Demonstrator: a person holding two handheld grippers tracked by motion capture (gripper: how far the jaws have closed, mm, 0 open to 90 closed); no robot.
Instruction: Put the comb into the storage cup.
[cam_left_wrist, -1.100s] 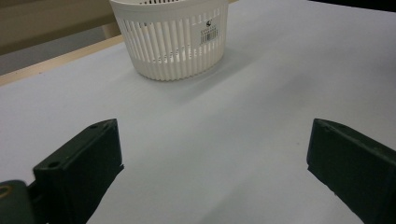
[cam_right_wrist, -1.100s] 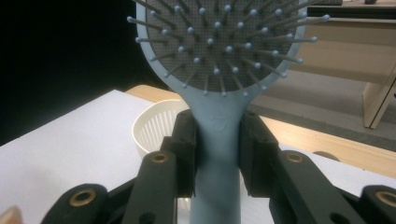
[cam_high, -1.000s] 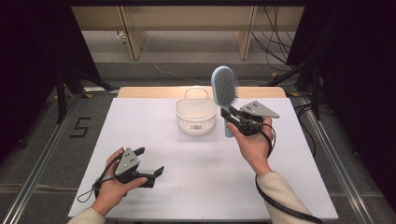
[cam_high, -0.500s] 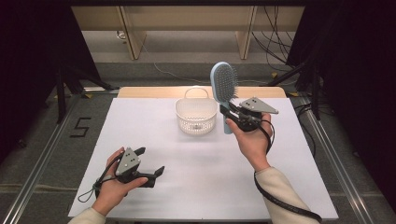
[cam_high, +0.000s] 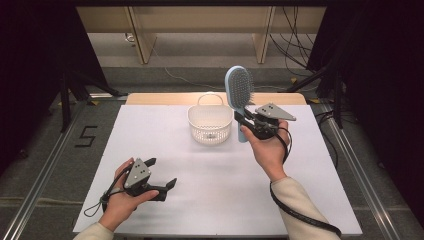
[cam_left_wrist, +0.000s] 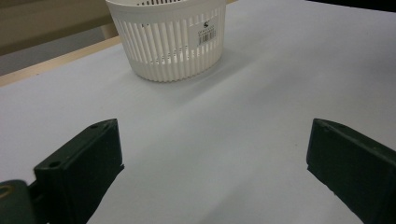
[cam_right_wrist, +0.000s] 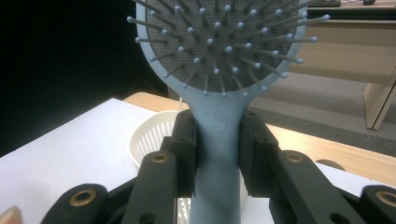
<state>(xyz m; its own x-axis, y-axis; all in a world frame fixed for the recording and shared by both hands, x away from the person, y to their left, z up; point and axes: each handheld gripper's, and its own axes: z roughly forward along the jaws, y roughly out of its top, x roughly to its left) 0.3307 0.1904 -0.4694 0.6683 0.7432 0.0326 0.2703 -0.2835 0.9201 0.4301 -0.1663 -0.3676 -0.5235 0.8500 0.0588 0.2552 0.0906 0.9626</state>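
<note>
A light blue hairbrush (cam_high: 238, 92) stands upright above the table, its bristled head on top. My right gripper (cam_high: 245, 122) is shut on its handle, just right of a white slatted basket (cam_high: 210, 125) with a thin hoop handle. In the right gripper view both jaws press the hairbrush handle (cam_right_wrist: 218, 154), and the basket (cam_right_wrist: 154, 140) shows behind them. My left gripper (cam_high: 162, 175) rests low at the front left of the table, open with nothing between its fingers. The left gripper view looks across bare tabletop toward the basket (cam_left_wrist: 168, 39).
The white tabletop (cam_high: 165, 150) has a wooden strip (cam_high: 160, 98) along its far edge. Metal rails (cam_high: 45, 175) run along both sides. Beyond the table stand wooden furniture legs (cam_high: 142, 37) and loose cables (cam_high: 295, 45) on the floor.
The right hand has shifted the hairbrush slightly left, toward the basket. The left hand and its gripper have stayed put.
</note>
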